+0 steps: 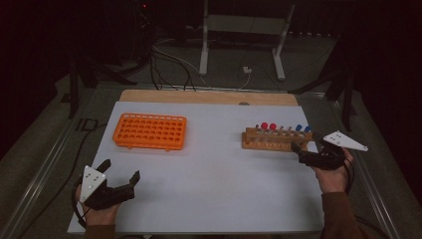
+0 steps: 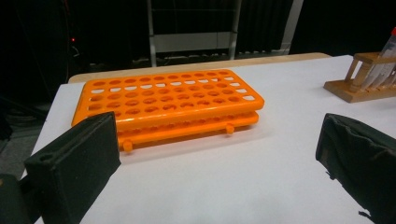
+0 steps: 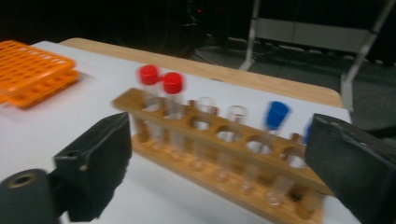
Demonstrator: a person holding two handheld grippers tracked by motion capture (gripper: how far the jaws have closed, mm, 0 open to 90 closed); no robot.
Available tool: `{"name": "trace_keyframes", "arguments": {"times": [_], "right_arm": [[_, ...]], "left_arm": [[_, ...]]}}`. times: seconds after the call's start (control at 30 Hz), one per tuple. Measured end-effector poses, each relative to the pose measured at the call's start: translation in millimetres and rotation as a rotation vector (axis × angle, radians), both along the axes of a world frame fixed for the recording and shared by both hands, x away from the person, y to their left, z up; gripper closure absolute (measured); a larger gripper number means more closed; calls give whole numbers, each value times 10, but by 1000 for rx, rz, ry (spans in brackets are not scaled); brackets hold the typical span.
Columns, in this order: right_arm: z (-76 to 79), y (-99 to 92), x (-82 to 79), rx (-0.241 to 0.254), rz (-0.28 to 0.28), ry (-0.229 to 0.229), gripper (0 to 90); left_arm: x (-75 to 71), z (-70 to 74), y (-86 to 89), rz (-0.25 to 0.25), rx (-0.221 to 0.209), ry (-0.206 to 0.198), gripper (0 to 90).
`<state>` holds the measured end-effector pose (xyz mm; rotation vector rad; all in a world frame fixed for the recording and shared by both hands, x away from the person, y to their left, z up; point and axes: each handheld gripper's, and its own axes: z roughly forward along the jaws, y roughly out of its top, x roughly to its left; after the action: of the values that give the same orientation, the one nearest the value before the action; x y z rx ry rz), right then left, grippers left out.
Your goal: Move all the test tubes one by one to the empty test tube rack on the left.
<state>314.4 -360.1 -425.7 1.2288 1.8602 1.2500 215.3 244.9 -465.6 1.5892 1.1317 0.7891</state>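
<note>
An empty orange tube rack (image 1: 149, 131) lies at the mat's far left. It fills the middle of the left gripper view as the orange rack (image 2: 168, 100). A wooden rack (image 1: 273, 142) at the far right holds several clear tubes, two with red caps (image 3: 161, 79) and some with blue caps (image 3: 277, 114). My left gripper (image 1: 120, 170) rests near the front left, open and pointing toward the orange rack, nothing between its fingers (image 2: 74, 158). My right gripper (image 1: 304, 149) hovers open just in front of the wooden rack (image 3: 219, 182), its jaws wide and touching no tube.
A white mat (image 1: 209, 184) covers the wooden tabletop (image 1: 209, 97), with bare room between the two racks. Beyond the table's far edge stand a white metal frame (image 1: 204, 50) and loose cables (image 1: 169, 64) on a dark floor.
</note>
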Motion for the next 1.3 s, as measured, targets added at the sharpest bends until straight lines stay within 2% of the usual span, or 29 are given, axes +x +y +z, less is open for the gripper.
{"name": "trace_keyframes", "arguments": {"times": [0.23,0.33,0.43,0.63,0.7,0.9,1.1,1.3], "right_arm": [[31,-199,171,30,-93,7,276],[33,-264,236,29,-136,6,397],[-8,-325,317,36,-130,32,524],[-119,-348,459,23,-130,77,672],[-146,-331,490,12,-141,79,684],[-238,-328,579,36,-178,108,688],[-323,-293,617,27,-178,139,741],[-354,-248,634,8,-176,134,756]], "left_arm": [[-1,-5,0,2,-1,2,2],[1,-10,-9,0,-1,2,2],[6,-14,-12,-3,5,5,2],[6,-14,-27,-8,10,6,2],[8,-15,-23,-7,8,6,2],[2,-12,-20,-5,6,3,2],[2,-12,-22,-5,7,3,2],[5,-15,-22,-7,8,6,2]]}}
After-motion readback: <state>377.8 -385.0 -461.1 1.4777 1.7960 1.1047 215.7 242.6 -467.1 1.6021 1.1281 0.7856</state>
